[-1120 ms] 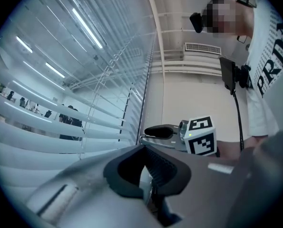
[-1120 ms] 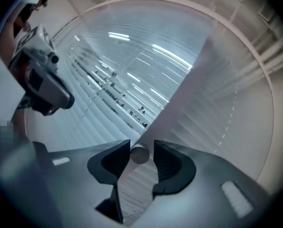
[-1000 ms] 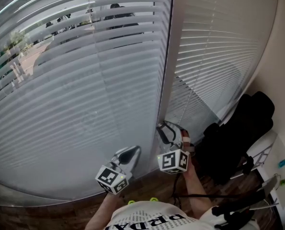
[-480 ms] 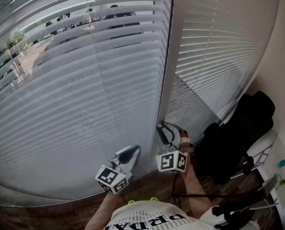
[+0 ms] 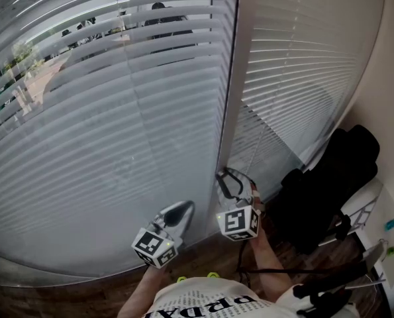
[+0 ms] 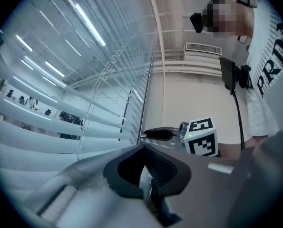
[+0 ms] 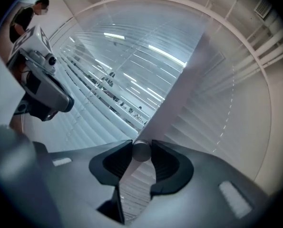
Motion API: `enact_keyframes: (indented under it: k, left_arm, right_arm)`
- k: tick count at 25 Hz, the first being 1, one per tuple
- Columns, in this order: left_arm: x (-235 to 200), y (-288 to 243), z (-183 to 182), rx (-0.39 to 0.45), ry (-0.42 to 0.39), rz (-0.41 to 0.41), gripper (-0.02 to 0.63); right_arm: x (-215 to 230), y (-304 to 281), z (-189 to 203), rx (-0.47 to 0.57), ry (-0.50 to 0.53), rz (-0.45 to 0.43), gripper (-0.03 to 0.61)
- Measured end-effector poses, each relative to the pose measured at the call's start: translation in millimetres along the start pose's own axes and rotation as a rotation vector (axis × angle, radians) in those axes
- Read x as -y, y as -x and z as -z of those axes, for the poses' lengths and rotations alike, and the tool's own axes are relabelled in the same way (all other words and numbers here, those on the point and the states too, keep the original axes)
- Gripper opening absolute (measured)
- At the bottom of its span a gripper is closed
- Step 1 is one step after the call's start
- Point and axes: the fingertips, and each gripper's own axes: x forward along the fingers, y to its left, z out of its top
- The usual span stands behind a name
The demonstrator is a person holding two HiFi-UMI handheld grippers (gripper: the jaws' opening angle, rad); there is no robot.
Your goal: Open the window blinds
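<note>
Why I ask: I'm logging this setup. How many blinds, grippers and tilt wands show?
Blinds: 2, the left blind and the right blind
Grippers: 2, the left gripper and the right gripper, whose jaws have just been closing on the wand
Wand: 1
Total: 5

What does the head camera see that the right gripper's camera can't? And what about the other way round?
Only the head view shows the wooden floor and the person's printed shirt. Only the right gripper view shows the round end of the blind's wand between the jaws of the right gripper, which have just been closing on it. Both show the blinds, the window post and the left gripper.
</note>
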Motion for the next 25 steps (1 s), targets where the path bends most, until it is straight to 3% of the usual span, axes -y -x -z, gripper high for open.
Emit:
enact_keyframes:
  k: [4, 12, 25]
  left_arm:
    - [0.2, -0.7, 0.2, 0.000, 0.003, 0.000, -0.008]
    - [1.2, 1.8, 0.1, -0.002, 0.007, 0.002, -0.008]
    - [0.3, 2.1, 1.3, -0.005, 0.009, 0.006, -0.008]
  right_arm:
    - [1.9, -0.4, 2.8, 0.007, -0.103, -0.015, 0.135]
    - [2.9, 1.0, 4.0, 0.001, -0.166, -0.016, 0.133]
    - [7.2, -0.5, 6.3, -0.002, -0.359, -0.032, 0.133]
